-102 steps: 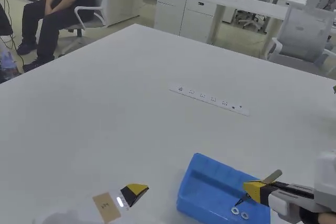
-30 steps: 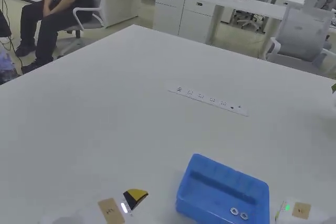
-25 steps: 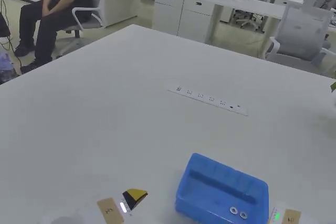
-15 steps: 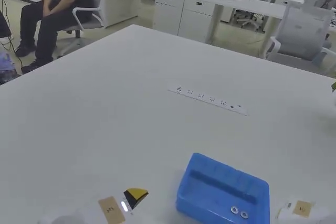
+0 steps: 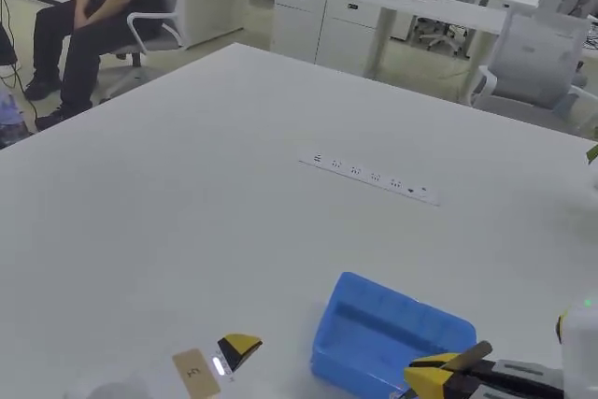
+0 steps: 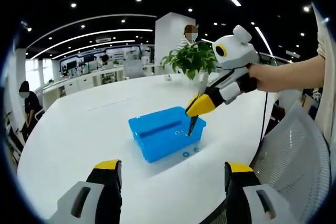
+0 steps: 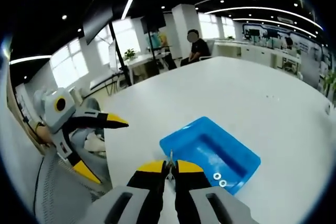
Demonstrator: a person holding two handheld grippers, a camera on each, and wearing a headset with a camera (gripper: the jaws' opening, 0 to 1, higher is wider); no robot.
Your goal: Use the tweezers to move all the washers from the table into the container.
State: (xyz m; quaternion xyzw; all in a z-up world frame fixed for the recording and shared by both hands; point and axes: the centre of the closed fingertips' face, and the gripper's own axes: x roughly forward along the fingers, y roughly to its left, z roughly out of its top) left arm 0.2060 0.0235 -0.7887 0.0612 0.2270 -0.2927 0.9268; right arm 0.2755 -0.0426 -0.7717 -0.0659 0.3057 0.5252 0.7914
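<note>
right tongs [image 5: 437, 378] are back over the near edge of the blue container [image 5: 374, 324]. half a second ago they were pulled off to the lower right, barely in the head view. they're pressed together on the tweezers [image 6: 192, 123], whose dark tip points down just inside the container wall in the left gripper view. can't tell if the tip holds a washer, too small. reads as another drop-off trip.

two washers [image 7: 215, 176] lie side by side at the container's near corner in the right gripper view. the head view showed them there a second ago; now the tongs cover that spot. the left gripper view shows two small rings [image 6: 185, 154] by the container's edge, can't tell if inside or on the counter [image 5: 234, 184].

left tongs [image 6: 173, 170] spread wide, nothing between, parked left of the container, same place as before.

container: shallow rectangular tray, smooth moulded plastic, ridge across the inside. washers: tiny flat shiny metal rings, likely slippery to pinch. tweezers: thin, metal-looking. counter: white, matte, flat. tongs: black with yellow tips.
</note>
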